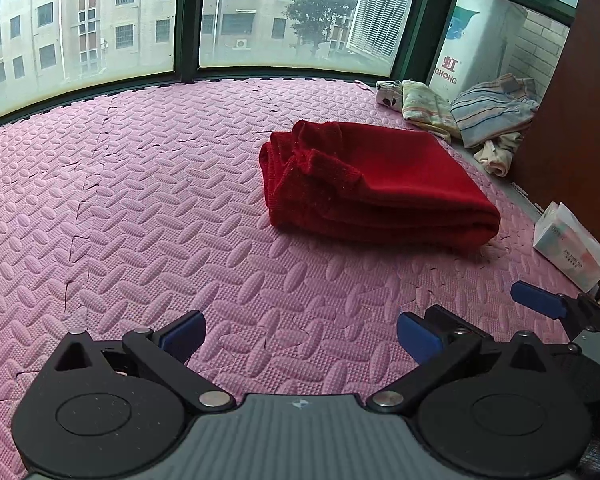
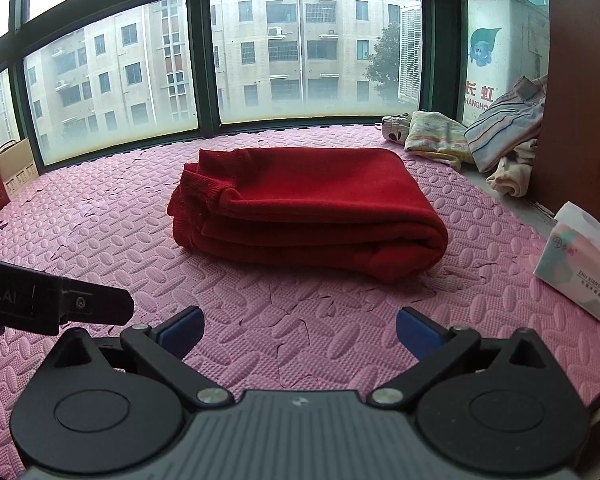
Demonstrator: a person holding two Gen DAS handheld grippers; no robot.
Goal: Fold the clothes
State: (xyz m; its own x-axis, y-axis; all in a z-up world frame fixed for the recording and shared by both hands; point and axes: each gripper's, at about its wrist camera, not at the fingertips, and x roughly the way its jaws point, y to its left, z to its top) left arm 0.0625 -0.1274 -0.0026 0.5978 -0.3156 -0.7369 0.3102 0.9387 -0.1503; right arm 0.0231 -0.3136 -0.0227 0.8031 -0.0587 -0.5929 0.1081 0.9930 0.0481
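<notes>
A red garment point(image 1: 376, 184) lies folded into a thick rectangle on the pink foam mat point(image 1: 140, 208); it also shows in the right wrist view point(image 2: 308, 208), with a sleeve cuff at its left end. My left gripper point(image 1: 300, 338) is open and empty, hovering above the mat short of the garment. My right gripper point(image 2: 300, 332) is open and empty, also short of the garment. A blue fingertip point(image 1: 538, 300) of the right gripper shows at the left wrist view's right edge. Part of the left gripper's black body point(image 2: 56, 304) shows at the right wrist view's left.
A pile of unfolded clothes point(image 1: 480, 112) lies in the far right corner, also in the right wrist view point(image 2: 480, 140). A tissue pack point(image 2: 580, 272) sits at the right by a brown cabinet point(image 2: 580, 100). Cardboard boxes point(image 2: 4, 176) stand far left. Windows point(image 2: 300, 52) line the back.
</notes>
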